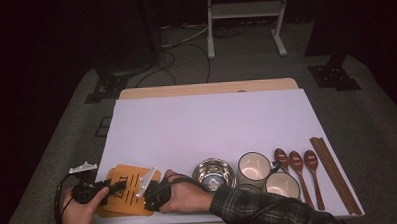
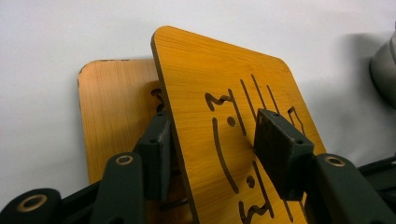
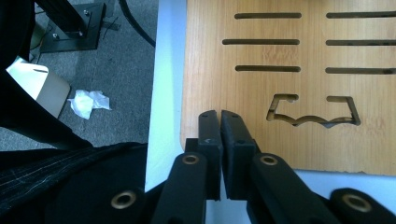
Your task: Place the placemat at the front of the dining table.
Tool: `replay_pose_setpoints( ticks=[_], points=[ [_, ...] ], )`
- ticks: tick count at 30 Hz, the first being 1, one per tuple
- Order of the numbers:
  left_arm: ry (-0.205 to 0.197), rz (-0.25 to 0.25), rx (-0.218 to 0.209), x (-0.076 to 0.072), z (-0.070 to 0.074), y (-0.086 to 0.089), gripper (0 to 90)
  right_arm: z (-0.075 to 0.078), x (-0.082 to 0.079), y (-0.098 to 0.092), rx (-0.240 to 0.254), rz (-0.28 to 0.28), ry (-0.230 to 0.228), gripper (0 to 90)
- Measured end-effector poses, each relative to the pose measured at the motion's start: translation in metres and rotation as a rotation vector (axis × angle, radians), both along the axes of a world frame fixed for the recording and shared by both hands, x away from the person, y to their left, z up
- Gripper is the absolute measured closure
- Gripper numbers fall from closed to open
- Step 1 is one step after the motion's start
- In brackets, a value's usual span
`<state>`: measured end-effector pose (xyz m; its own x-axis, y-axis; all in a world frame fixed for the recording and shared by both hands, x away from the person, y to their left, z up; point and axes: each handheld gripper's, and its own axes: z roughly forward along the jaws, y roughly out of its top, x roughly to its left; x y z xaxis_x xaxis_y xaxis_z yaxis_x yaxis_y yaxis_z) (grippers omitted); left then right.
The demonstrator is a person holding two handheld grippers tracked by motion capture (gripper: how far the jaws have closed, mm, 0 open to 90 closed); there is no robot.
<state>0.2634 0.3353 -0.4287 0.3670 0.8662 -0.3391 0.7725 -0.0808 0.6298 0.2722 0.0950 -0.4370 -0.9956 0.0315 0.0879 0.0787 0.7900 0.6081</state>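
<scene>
Two orange wooden boards with cut-out slots lie stacked at the table's near left. The upper board (image 1: 130, 180) (image 2: 219, 70) is tilted up off the lower board (image 1: 112, 209) (image 2: 112, 102). My left gripper (image 1: 114, 186) (image 2: 217, 123) is shut on the upper board, one jaw under it and one pad pressed on its top face. My right gripper (image 1: 145, 198) (image 3: 219, 114) hangs over the near edge of a slotted board (image 3: 280, 140), its jaws shut together with nothing between them.
To the right along the front edge stand a steel bowl (image 1: 213, 174), two mugs (image 1: 253, 166) (image 1: 283, 185), three wooden spoons (image 1: 296, 163) and chopsticks (image 1: 334, 175). A white sheet (image 1: 212, 121) covers the table. Stand bases and cables lie on the floor beyond.
</scene>
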Motion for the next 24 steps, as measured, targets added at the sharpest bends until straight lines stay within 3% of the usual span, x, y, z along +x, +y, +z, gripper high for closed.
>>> replay_pose_setpoints(
  ticks=[16, 24],
  points=[
    [0.003, 0.003, -0.005, -0.001, 0.001, 0.002, 49.9, 0.009, 0.008, -0.007, 0.034, -0.022, 0.052, 75.6],
    [0.003, 0.002, -0.008, -0.001, 0.0, 0.003, 50.1, 0.016, 0.013, -0.011, 0.045, -0.034, 0.055, 71.1]
  ],
)
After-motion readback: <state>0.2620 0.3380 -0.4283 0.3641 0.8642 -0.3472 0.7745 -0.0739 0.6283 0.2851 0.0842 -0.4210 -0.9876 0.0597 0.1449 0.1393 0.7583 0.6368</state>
